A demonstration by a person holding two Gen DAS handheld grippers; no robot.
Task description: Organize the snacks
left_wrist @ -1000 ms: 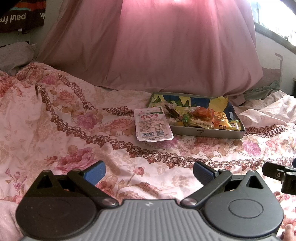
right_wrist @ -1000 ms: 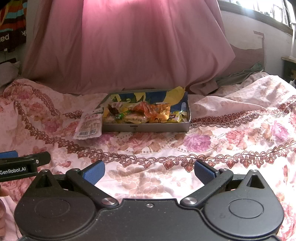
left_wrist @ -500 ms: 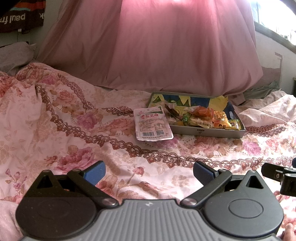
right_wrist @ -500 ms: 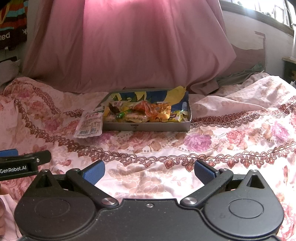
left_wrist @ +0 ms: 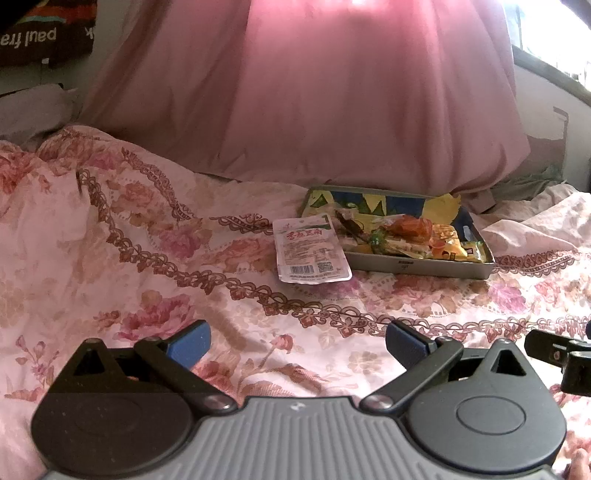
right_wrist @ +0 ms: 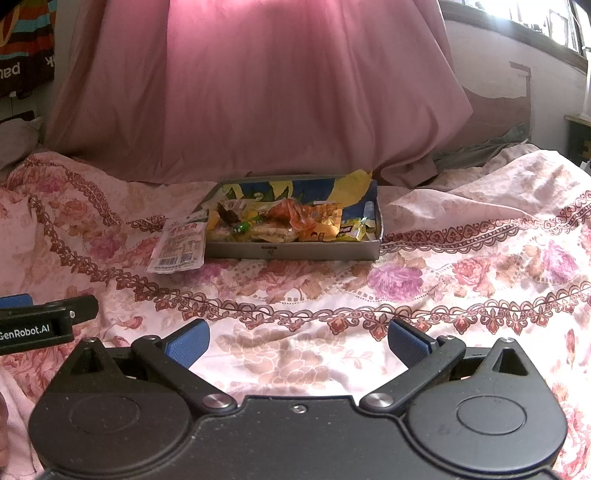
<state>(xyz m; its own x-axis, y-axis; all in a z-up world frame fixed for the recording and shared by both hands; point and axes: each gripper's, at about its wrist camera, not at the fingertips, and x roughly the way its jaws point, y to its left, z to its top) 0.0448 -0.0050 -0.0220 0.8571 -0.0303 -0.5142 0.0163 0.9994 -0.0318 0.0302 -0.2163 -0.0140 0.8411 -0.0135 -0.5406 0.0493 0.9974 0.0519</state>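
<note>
Both grippers hover low over a floral bedspread (left_wrist: 155, 236), well back from the snacks. The left gripper (left_wrist: 297, 345) has its blue-padded jaws spread wide with only bedding between them, and the right gripper (right_wrist: 298, 341) stands the same way, wide apart and holding nothing. Ahead of them a shallow gray tray (right_wrist: 295, 252) sits on the bedspread in front of a large pink draped cloth (right_wrist: 258, 92), and it is heaped with wrapped snacks (right_wrist: 291, 221) in orange, yellow and green. A white snack packet (left_wrist: 312, 249) with red lettering and a barcode lies flat on the bedding just beside the tray's left end, its upper edge touching or overlapping the tray's corner; which of the two cannot be told. The left wrist view shows this packet face-on and near the middle of the frame, and at its right edge a black part of the right gripper. The right wrist view shows the tray's long front wall squarely, the packet (right_wrist: 179, 247) foreshortened off to the left, a window (right_wrist: 517, 18) at upper right, and at the left edge the left gripper's side marked "GenRobot.AI".
</note>
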